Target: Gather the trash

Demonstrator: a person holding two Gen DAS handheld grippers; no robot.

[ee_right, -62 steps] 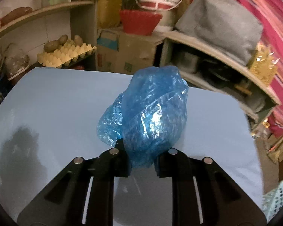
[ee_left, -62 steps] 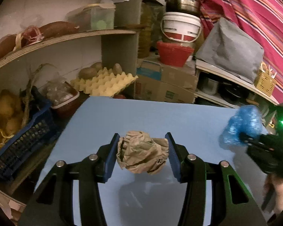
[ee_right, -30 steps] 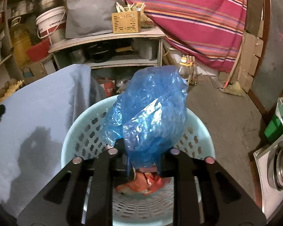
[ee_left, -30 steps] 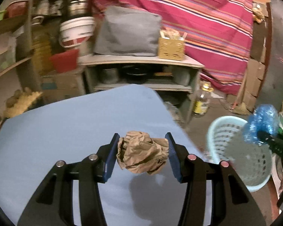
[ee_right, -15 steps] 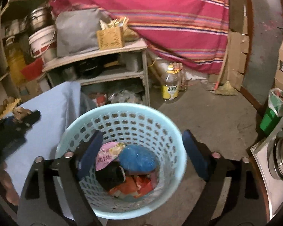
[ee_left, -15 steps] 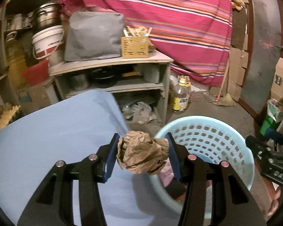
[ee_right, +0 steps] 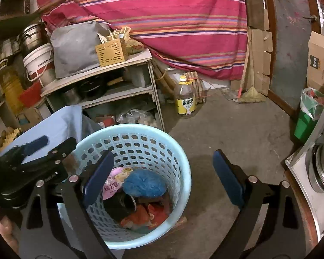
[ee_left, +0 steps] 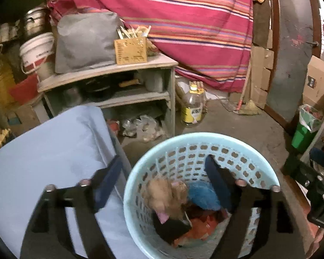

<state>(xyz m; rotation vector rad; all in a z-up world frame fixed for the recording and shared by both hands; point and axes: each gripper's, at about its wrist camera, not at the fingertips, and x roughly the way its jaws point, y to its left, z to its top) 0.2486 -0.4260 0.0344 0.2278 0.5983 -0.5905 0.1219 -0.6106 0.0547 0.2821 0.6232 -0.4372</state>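
White capitals "DA" – cut off by the frame edge – stand on the black housing (ee_left: 323, 211) of the right gripper (ee_right: 162, 161), seen from the left wrist. A pink wrapper (ee_right: 114, 181) lying in the pale blue basket (ee_right: 183, 168) carries large dark Chinese characters, too blurred to read with certainty. The yellow label of the plastic bottle (ee_right: 185, 105) on the floor bears two or three white characters on a darker patch – not legible. A line of small print runs across the white bucket (ee_right: 40, 64), unreadable. The cardboard box (ee_right: 317, 62) at right shows a dark square with a pale mark, indistinct.
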